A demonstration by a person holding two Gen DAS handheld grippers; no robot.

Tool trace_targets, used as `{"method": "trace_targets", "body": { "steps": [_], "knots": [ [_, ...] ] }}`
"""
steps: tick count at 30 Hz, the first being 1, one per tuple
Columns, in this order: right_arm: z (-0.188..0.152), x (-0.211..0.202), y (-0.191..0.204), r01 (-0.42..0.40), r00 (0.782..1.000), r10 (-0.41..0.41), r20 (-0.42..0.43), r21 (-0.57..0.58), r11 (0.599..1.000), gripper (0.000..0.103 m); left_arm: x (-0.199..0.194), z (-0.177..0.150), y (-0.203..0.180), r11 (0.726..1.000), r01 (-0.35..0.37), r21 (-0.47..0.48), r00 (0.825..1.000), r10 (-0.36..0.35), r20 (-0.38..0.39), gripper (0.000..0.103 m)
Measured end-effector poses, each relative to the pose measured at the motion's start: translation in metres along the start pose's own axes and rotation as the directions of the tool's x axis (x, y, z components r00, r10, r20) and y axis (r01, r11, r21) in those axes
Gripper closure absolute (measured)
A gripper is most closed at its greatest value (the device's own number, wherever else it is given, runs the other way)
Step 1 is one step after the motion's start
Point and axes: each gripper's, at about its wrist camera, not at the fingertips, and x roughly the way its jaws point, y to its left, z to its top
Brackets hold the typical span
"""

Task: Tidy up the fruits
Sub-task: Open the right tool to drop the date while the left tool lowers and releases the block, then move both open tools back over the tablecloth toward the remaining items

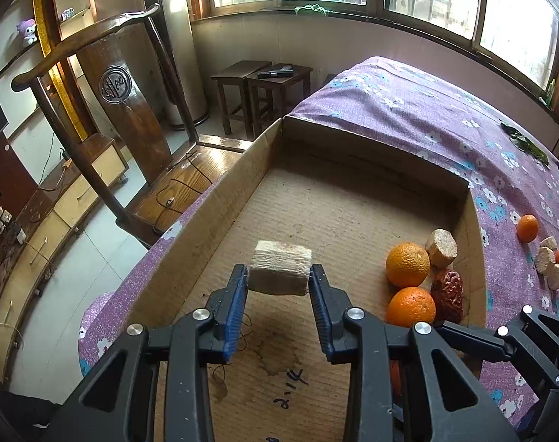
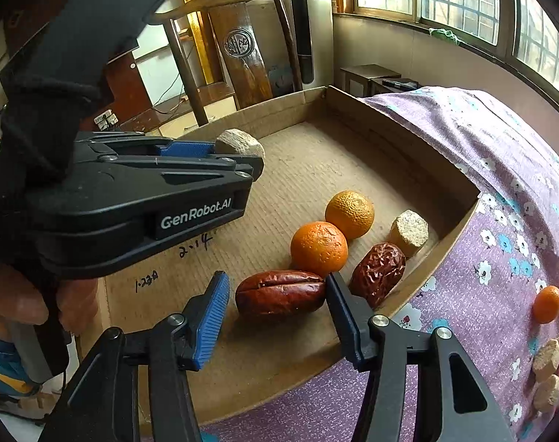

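Note:
My left gripper (image 1: 279, 280) is shut on a pale beige block (image 1: 280, 270) and holds it above the floor of the cardboard tray (image 1: 264, 147). It shows in the right wrist view (image 2: 253, 164) too, with the block (image 2: 239, 143). My right gripper (image 2: 277, 291) is open around a smooth red date (image 2: 279, 294) lying in the tray (image 2: 408, 294); the right finger touches it, the left stands apart. Two oranges (image 2: 319, 248) (image 2: 350, 214), a wrinkled date (image 2: 377, 272) and a beige block (image 2: 409, 232) lie beside it. They also show in the left wrist view (image 1: 407, 264).
On the purple flowered cloth (image 2: 481, 169) right of the tray lie a small orange (image 2: 547, 304) and several beige blocks (image 2: 546, 361). A wooden chair (image 1: 95, 110) and stools (image 1: 264, 88) stand beyond the table's left edge.

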Motion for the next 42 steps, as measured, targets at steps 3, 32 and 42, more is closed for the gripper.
{"method": "trace_targets", "body": {
  "steps": [3, 32, 42],
  "knots": [
    [-0.002, -0.012, 0.004, 0.024, 0.999, -0.024, 0.036, -0.008, 1.0, 0.026, -0.001, -0.002, 0.001, 1.0, 0.008, -0.008, 1.0, -0.008, 0.004, 0.043],
    [-0.108, -0.182, -0.115, 0.281, 0.895, -0.393, 0.212, 0.416, 0.865, 0.002, -0.082, -0.017, -0.137, 0.971, 0.158, 0.178, 0.96, -0.193, 0.204, 0.025],
    [-0.164, -0.234, -0.142, 0.325, 0.858, -0.462, 0.225, 0.458, 0.827, 0.002, -0.083, -0.029, -0.201, 0.941, 0.213, 0.262, 0.951, -0.261, 0.166, 0.025]
  ]
}}
